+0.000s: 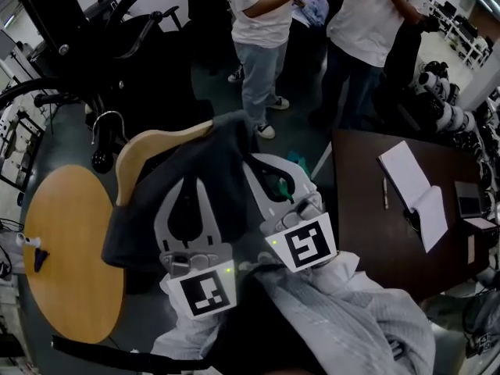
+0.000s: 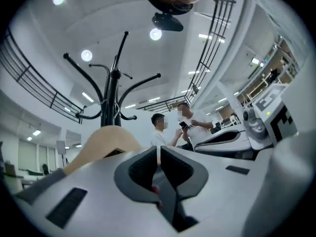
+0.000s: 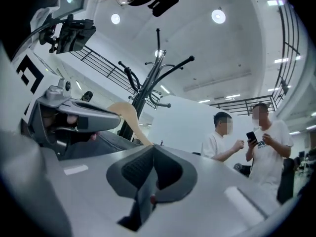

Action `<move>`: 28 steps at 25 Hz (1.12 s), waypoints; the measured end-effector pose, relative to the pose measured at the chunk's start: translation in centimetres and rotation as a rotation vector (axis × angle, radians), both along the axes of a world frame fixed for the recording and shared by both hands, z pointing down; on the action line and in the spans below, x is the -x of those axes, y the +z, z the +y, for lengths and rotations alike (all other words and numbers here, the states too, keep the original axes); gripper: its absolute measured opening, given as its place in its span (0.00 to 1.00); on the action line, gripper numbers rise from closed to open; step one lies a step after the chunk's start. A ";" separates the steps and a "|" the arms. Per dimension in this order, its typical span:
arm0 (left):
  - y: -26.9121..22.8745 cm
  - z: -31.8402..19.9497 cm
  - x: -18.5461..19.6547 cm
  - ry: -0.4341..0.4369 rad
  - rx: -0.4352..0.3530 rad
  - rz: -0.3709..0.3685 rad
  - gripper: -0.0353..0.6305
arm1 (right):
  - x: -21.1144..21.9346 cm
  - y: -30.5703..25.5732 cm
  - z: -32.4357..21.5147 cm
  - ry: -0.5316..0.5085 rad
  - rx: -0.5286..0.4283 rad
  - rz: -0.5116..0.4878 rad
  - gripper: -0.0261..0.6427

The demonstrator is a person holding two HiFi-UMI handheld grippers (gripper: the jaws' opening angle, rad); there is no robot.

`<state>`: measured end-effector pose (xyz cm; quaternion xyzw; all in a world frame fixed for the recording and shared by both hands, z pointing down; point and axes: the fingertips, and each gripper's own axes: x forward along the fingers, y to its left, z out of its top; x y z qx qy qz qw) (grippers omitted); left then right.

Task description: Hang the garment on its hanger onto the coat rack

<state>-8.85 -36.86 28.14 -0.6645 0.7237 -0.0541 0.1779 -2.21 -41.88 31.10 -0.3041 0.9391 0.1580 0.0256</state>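
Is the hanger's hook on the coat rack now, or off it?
Off. The hook holds nothing, and the coat rack stands apart beyond the wooden hanger.

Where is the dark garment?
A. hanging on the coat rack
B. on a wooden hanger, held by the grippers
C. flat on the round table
B: the garment drapes the wooden hanger, left gripper and right gripper shut on it, away from the coat rack.

Round wooden table, open notebook

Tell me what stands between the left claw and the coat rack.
The wooden hanger: in the left gripper view its shoulder rises beyond the left claw, in front of the coat rack.
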 end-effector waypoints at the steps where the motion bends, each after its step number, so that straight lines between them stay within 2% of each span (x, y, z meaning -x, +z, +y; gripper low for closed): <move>1: 0.2 -0.5 -0.4 0.022 0.011 0.043 0.08 | -0.3 0.0 -0.1 0.009 0.011 -0.010 0.04; 4: 1.1 -1.9 -2.2 0.104 0.046 0.152 0.06 | -1.2 0.5 -0.2 0.017 0.064 -0.036 0.04; 6: 2.0 -2.9 -3.6 0.154 0.075 0.185 0.06 | -1.9 1.2 -0.5 0.031 0.090 -0.029 0.04; 12: 4.0 -4.9 -7.0 0.229 0.162 0.192 0.06 | -4.2 2.2 -1.6 0.083 0.154 -0.028 0.04; 20: 4.0 -5.8 -9.5 0.268 0.170 0.174 0.06 | -6.7 2.2 -2.4 0.107 0.166 -0.034 0.04; 28: 4.1 -6.4 -9.9 0.269 0.177 0.173 0.06 | -6.7 2.2 -2.6 0.098 0.147 -0.014 0.04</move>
